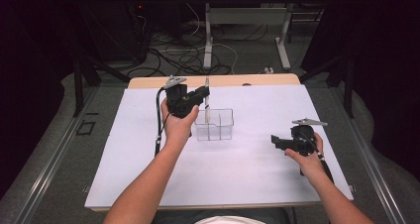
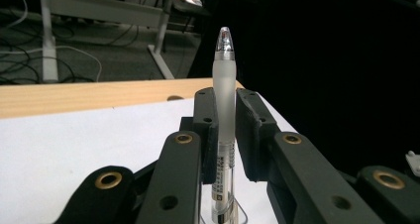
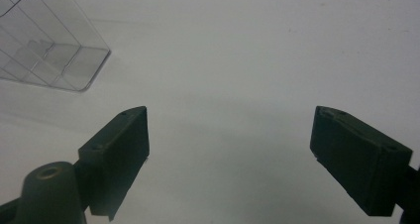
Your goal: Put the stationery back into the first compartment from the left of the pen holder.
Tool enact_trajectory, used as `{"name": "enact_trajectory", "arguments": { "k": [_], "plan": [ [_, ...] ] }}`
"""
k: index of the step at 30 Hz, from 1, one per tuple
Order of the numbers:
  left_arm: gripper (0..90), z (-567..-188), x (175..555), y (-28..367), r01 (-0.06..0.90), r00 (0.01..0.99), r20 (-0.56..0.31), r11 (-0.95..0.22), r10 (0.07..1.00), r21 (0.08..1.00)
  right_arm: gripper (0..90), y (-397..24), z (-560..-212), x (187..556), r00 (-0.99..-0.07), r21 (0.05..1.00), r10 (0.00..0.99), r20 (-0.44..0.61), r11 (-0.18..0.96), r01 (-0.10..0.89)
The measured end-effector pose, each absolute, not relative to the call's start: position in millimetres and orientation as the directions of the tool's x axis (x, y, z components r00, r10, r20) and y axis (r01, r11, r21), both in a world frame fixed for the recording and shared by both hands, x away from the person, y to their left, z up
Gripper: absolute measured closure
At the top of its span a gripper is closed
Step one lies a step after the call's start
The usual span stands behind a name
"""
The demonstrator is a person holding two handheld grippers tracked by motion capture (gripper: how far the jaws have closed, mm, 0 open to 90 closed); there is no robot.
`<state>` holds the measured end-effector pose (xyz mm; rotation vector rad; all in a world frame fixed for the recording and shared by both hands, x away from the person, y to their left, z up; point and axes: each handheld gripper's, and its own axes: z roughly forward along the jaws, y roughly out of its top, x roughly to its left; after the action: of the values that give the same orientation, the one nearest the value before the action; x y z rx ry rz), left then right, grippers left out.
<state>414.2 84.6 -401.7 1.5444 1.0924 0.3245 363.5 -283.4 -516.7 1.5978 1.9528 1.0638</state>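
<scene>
- Step in hand: the left gripper (image 1: 202, 96) pinches a frosted, translucent plastic pen with a clear tip (image 2: 224, 110) between its black pads, the pen standing upright; in the high view the pen hangs over the rear left compartment of the clear plastic four-compartment organiser box (image 1: 221, 130), its lower end at or just inside the rim.
- Judgement: the pen is either being set into or lifted out of the box; the pictures alone do not decide which.
- Next move: it calls for keeping the pen vertical and clear of the box's thin inner dividers, since a tilt could catch a wall and shift the light box.
- Right gripper (image 1: 277, 142): jaws spread wide and holding nothing, resting low over the white sheet (image 1: 148, 174) to the right of the box.
- Count: one pen, one box with four compartments, two grippers, one white sheet on a wooden table (image 1: 148, 81).
</scene>
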Motion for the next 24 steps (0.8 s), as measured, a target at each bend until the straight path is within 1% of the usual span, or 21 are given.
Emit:
{"name": "enact_trajectory", "arguments": {
  "k": [8,15,24],
  "plan": [
    [80.2,-402.3,424.8,86.8,0.45,0.496,-0.343,0.102,0.798,0.887,14.8,-282.2,-516.7,363.4,-0.268,0.761,0.952,0.15,0.061,0.646],
    [80.1,-408.5,432.5,85.4,0.448,0.478,-0.319,0.086,0.818,0.89,14.8,-281.6,-517.2,363.2,-0.273,0.758,0.95,0.15,0.067,0.648],
    [80.1,-422.2,440.8,82.9,0.476,0.459,-0.303,0.057,0.835,0.878,14.8,-282.4,-517.7,362.2,-0.271,0.756,0.95,0.155,0.063,0.652]
  ]
}}
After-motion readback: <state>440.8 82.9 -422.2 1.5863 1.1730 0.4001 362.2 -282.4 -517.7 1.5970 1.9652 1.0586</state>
